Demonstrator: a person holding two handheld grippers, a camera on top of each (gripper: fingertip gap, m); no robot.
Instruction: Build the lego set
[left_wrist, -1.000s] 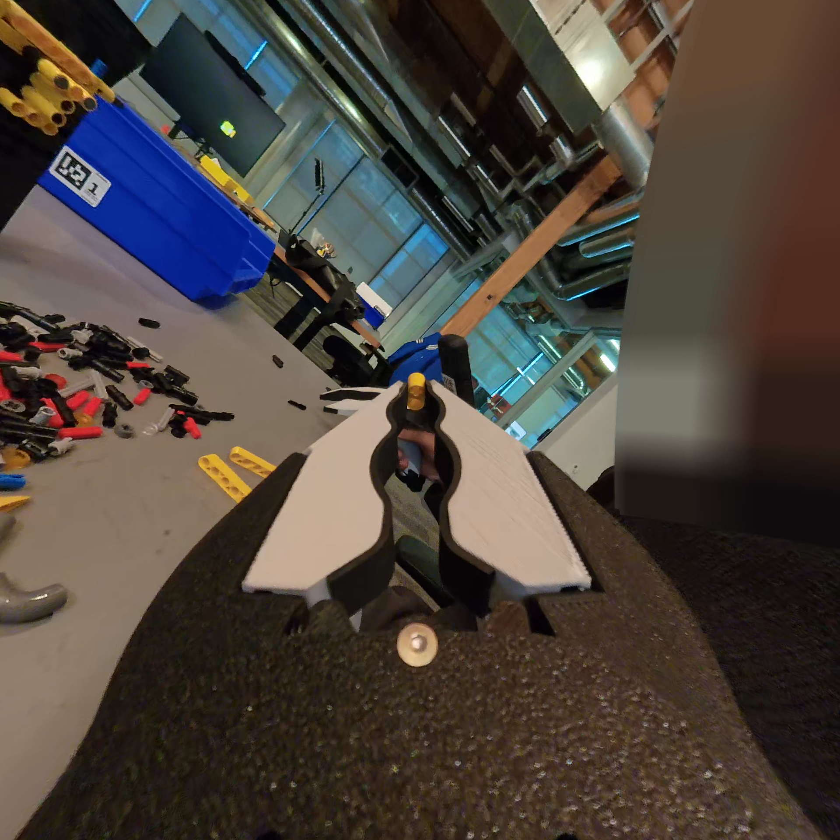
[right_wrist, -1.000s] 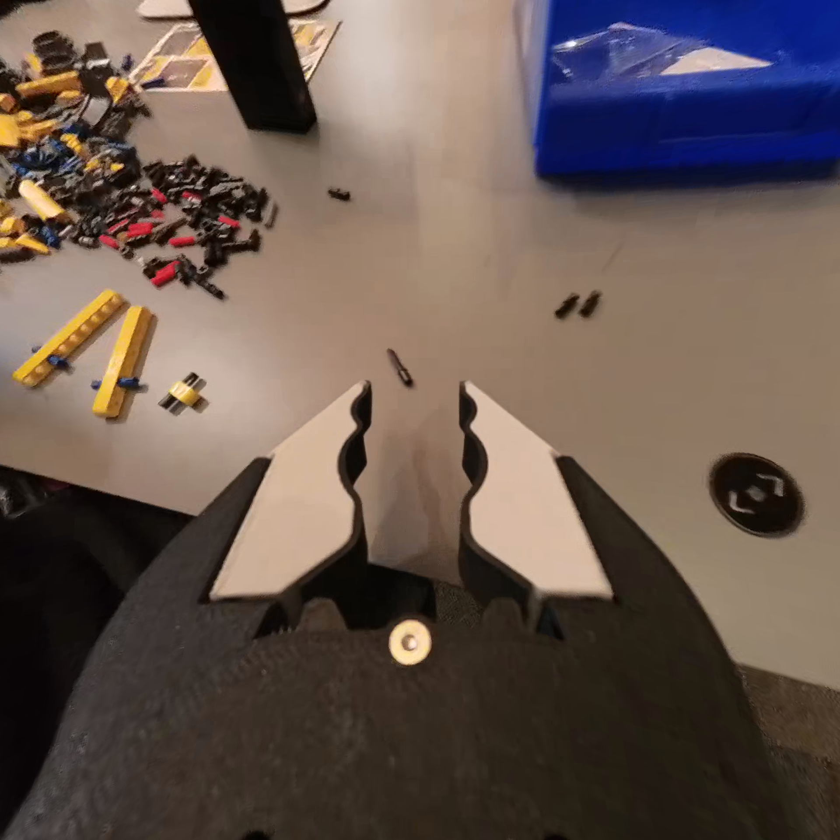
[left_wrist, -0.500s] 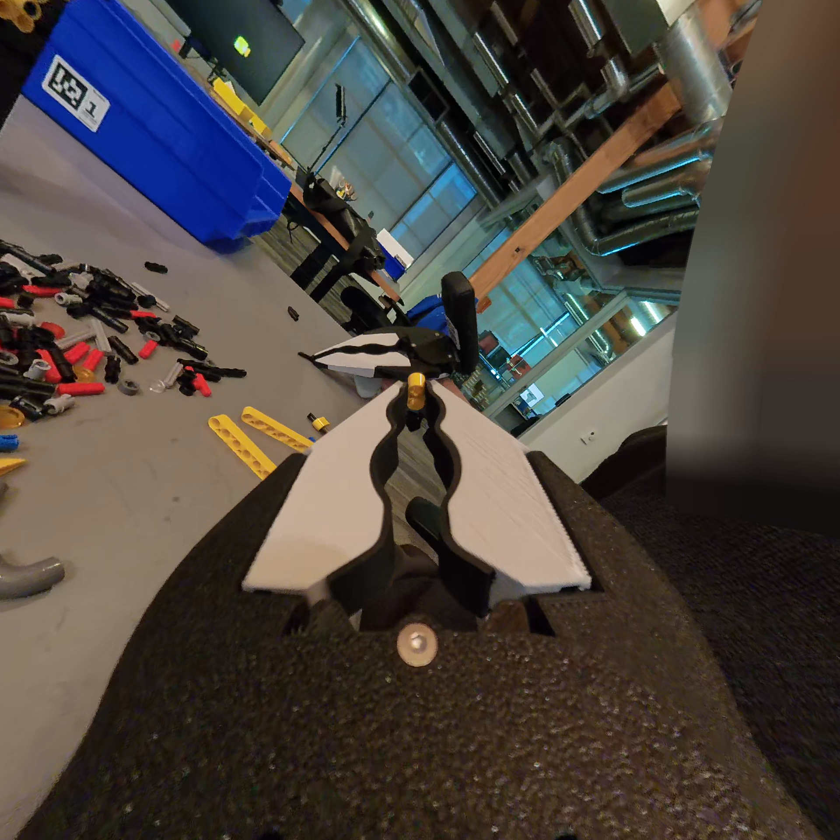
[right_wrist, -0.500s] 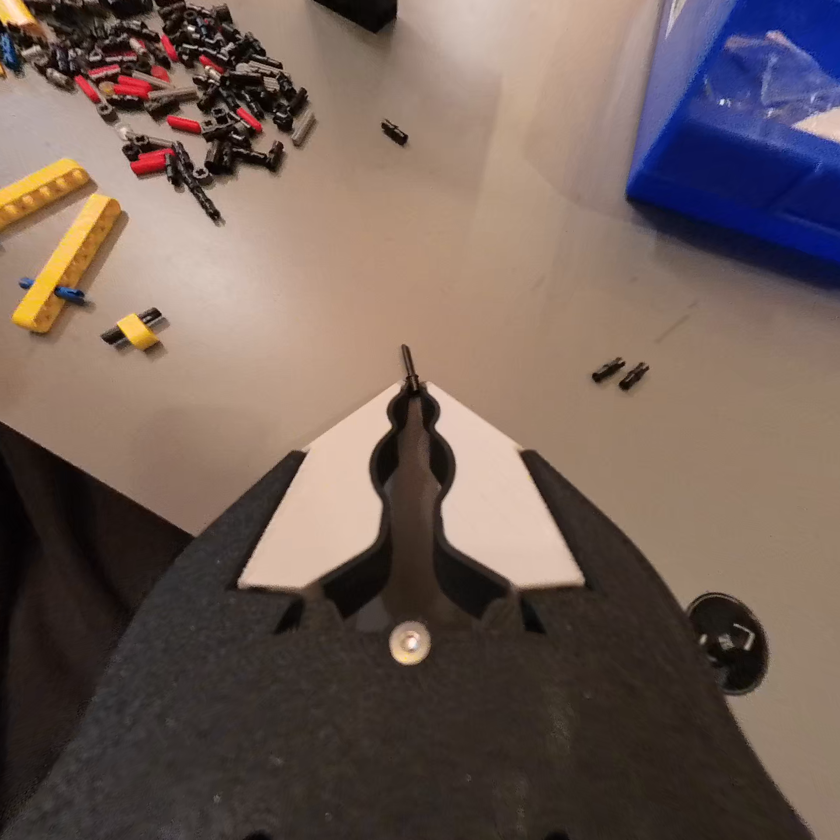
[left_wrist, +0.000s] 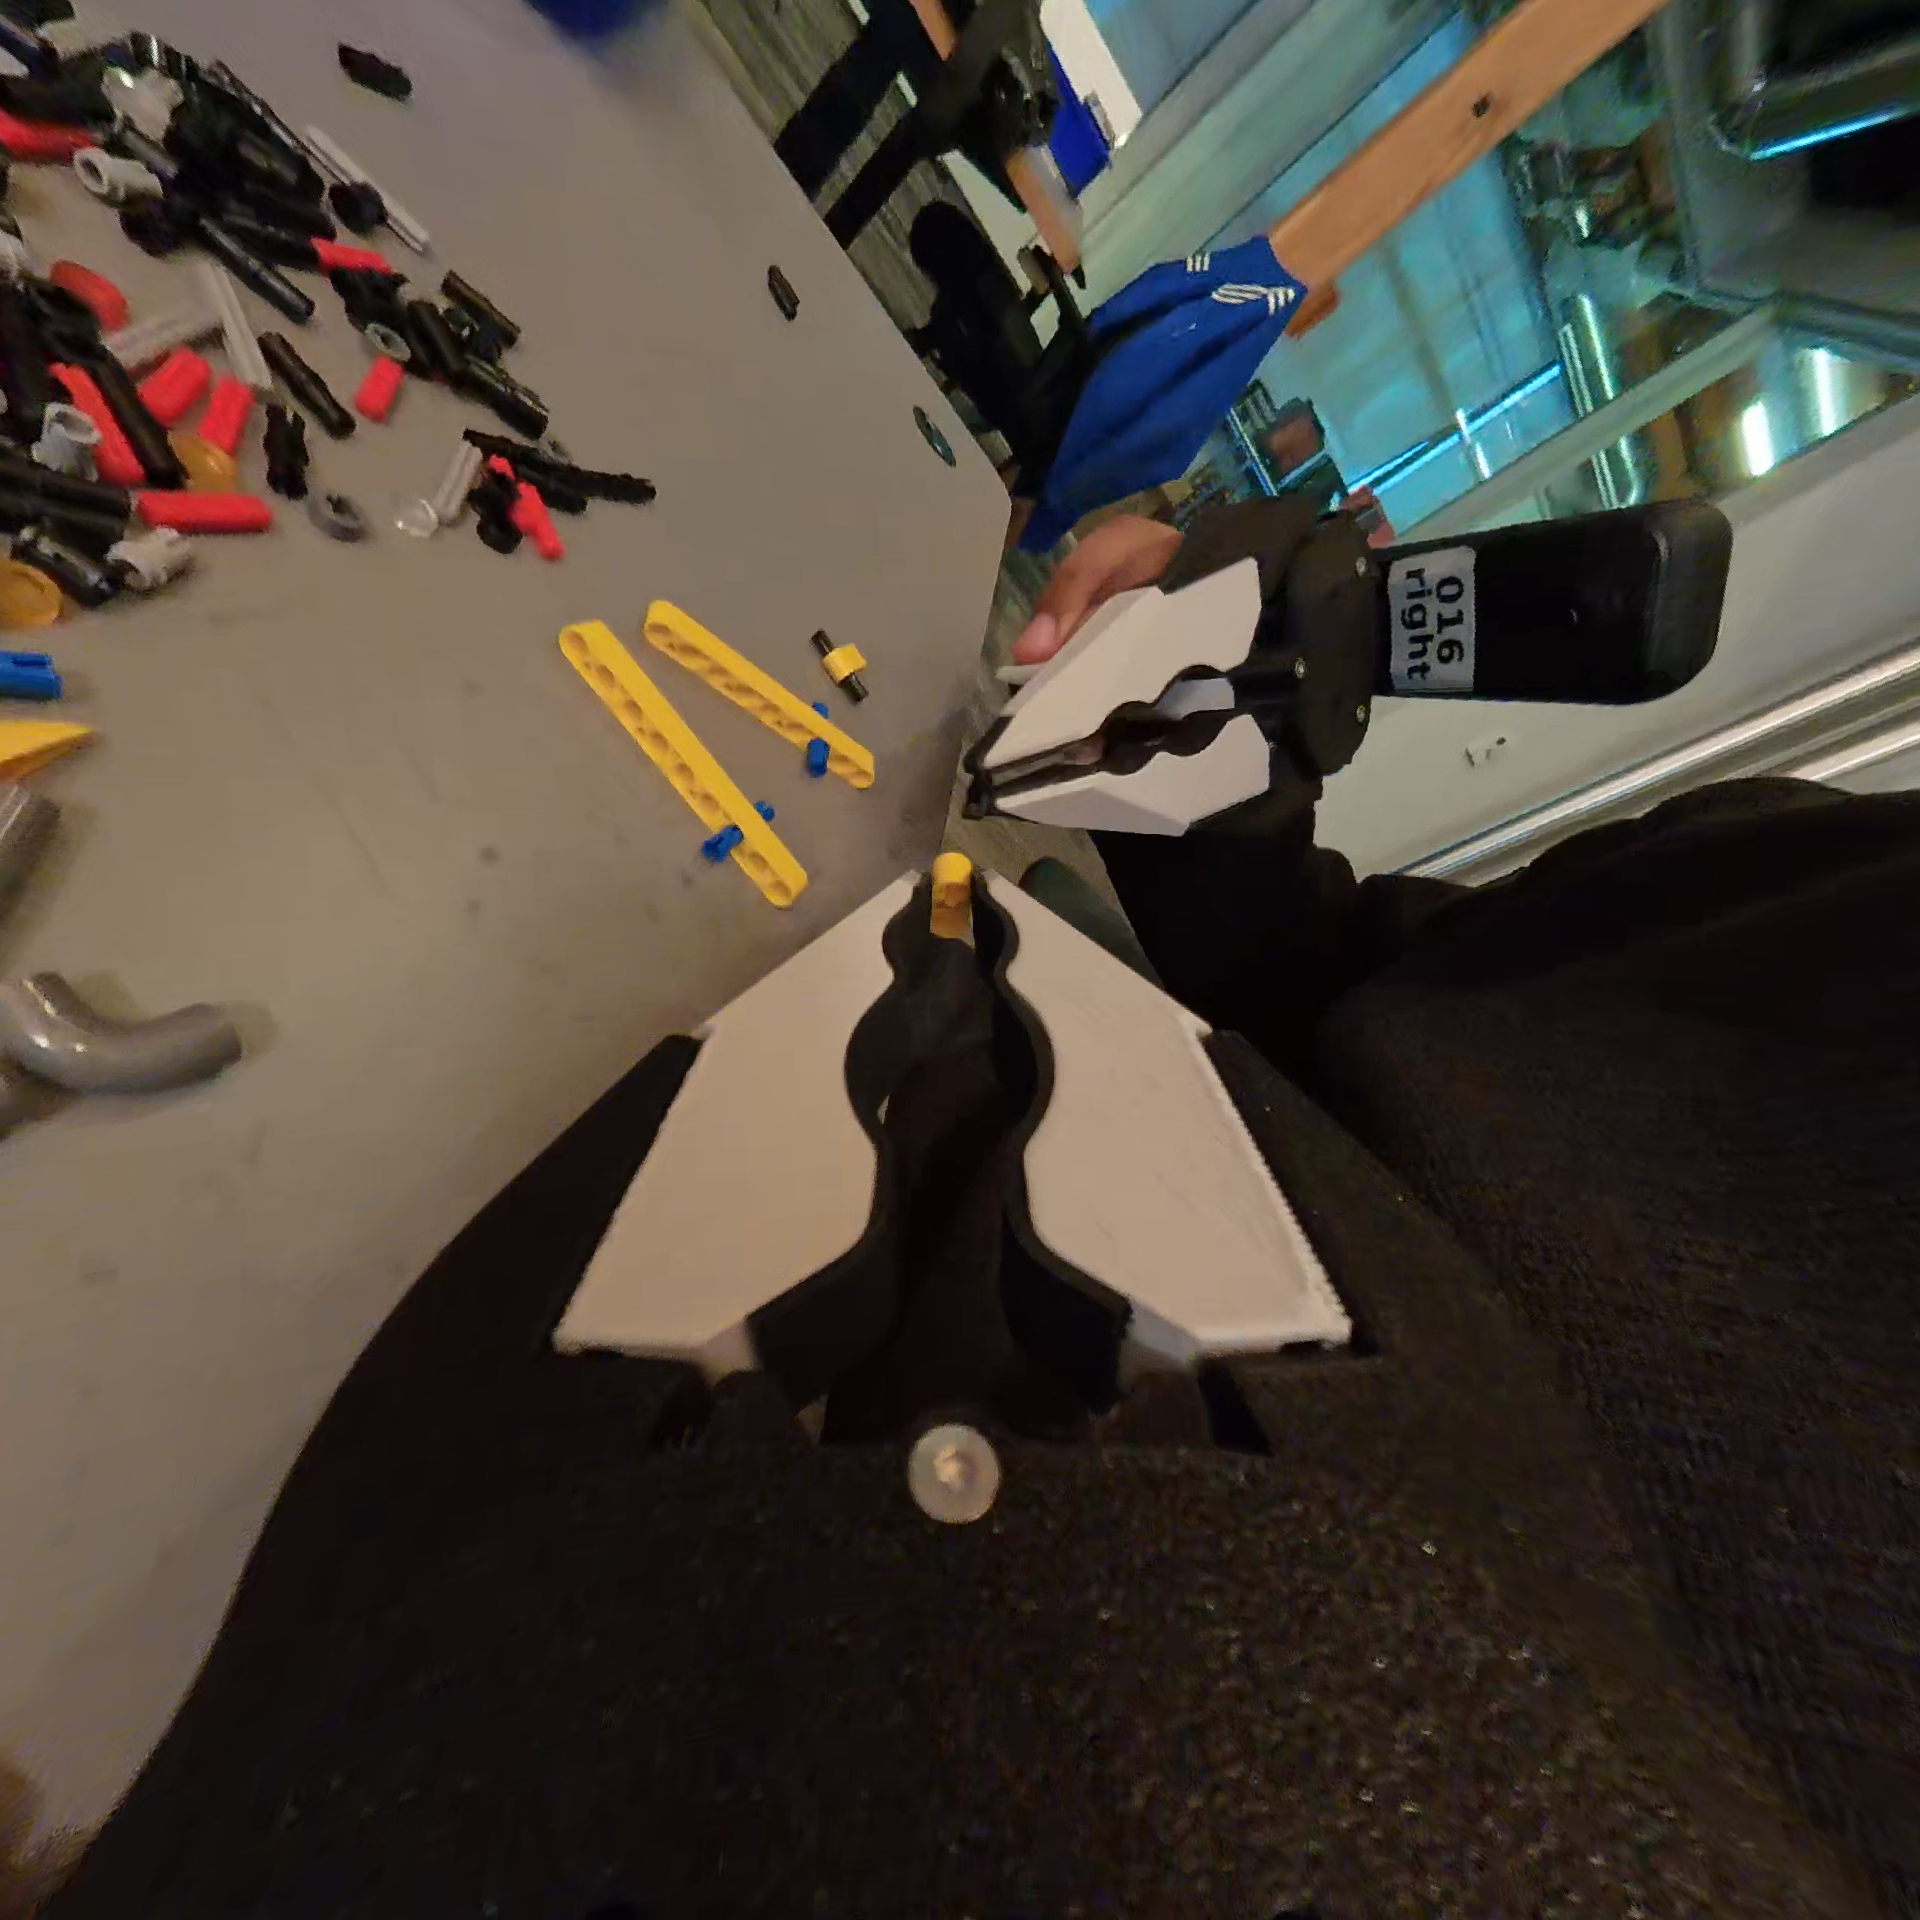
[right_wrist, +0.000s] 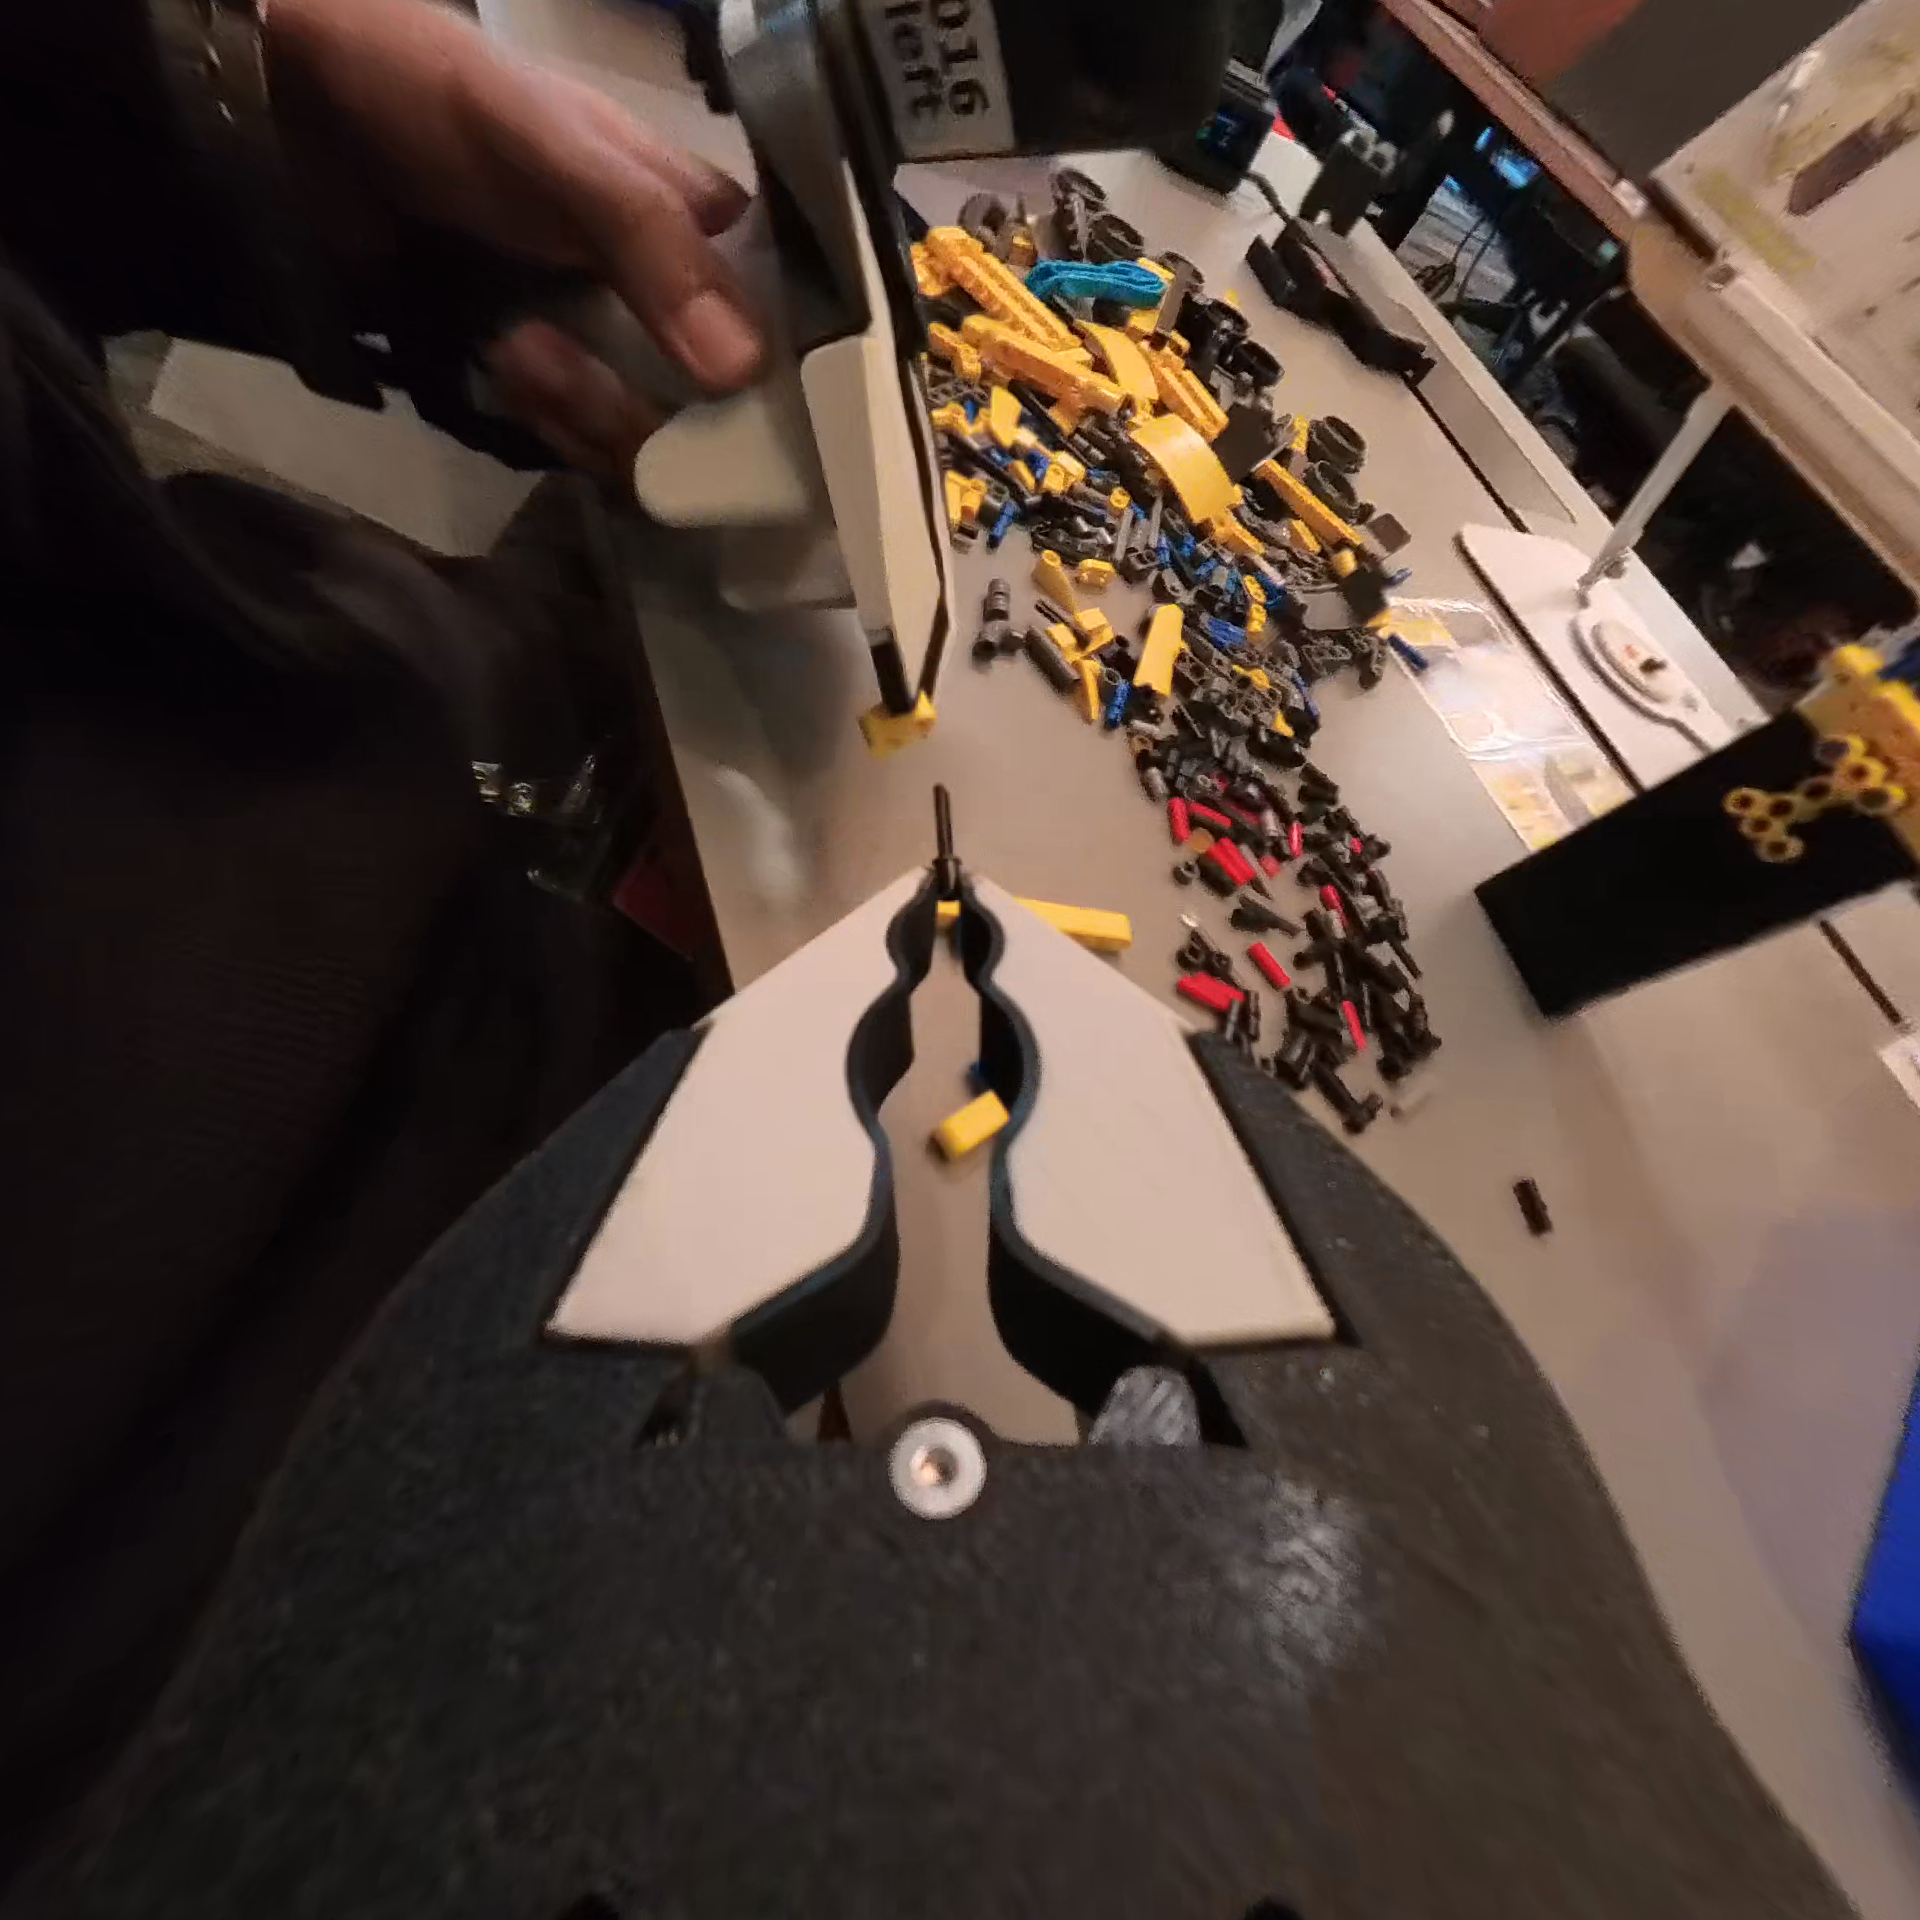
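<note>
The right hand-held gripper (right_wrist: 948, 883), closed on a thin black pin (right_wrist: 943, 826), points it toward 12 o'clock at the small yellow connector (right_wrist: 896, 725) clamped by the left hand-held gripper (left_wrist: 951, 883), just apart above the worktop (right_wrist: 1039, 800)

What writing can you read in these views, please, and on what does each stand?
White handle label on the right gripper: legible, but I do not quote writing.
White body label on the left gripper: partly cropped, likewise unquoted.
Printed sheet on the table: too blurred to read.

A small yellow connector piece (left_wrist: 951, 883) sat pinched upright at the left hand-held gripper (left_wrist: 951, 878) tips; a thin black pin (right_wrist: 943, 831) jutted from the right hand-held gripper (right_wrist: 945, 883).
</note>
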